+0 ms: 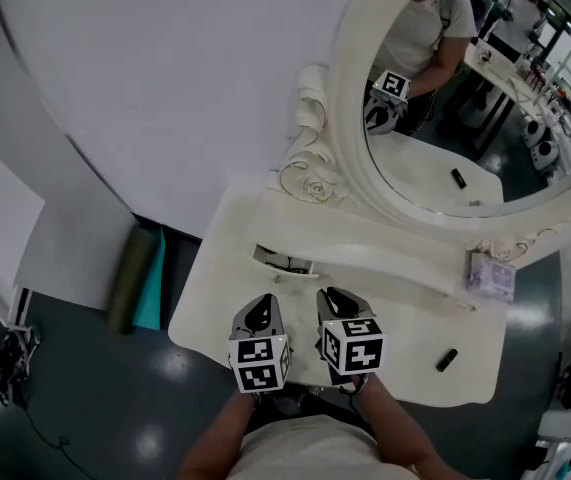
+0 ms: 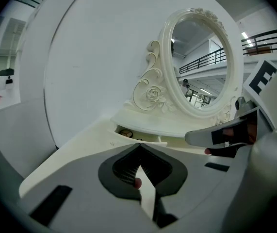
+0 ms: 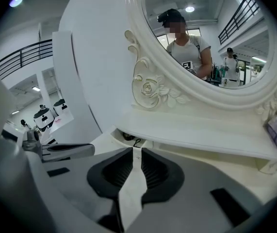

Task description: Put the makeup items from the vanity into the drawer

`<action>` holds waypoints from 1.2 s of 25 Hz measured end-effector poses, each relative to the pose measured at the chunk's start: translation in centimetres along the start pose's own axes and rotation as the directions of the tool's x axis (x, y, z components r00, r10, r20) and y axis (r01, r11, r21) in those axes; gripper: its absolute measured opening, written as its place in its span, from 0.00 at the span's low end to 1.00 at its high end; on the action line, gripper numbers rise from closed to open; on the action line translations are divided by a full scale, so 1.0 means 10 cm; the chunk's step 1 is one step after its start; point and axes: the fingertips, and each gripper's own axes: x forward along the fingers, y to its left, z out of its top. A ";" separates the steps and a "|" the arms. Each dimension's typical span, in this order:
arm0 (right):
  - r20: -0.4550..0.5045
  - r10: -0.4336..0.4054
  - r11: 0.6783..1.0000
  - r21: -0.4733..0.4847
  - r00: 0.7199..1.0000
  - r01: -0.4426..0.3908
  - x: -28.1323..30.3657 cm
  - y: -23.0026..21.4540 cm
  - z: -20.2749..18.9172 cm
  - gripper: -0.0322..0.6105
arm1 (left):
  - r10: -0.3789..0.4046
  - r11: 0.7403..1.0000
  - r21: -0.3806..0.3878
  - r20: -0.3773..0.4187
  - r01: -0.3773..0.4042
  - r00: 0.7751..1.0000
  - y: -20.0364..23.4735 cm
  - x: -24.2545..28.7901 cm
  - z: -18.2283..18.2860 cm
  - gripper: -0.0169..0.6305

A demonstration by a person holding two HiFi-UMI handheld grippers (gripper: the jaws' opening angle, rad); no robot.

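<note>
The cream vanity has a small drawer standing partly open under its shelf, with dark items inside. A black tube lies on the tabletop at the near right. A pale purple box sits on the shelf's right end. My left gripper hovers over the table's near edge, its tips meeting, nothing in it. Beside it my right gripper has only a narrow gap between its jaws, also with nothing there. Both point at the drawer, short of it.
A large oval mirror with carved scrollwork rises behind the shelf and reflects the person. A rolled green mat leans by the table's left side on the dark floor. The white wall curves behind.
</note>
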 end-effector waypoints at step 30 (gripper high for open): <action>0.048 -0.088 0.995 0.052 0.995 0.085 -0.57 -0.67 -0.28 0.08 | -0.090 0.990 0.107 -0.017 0.091 0.996 -0.78 0.01 -0.05 0.04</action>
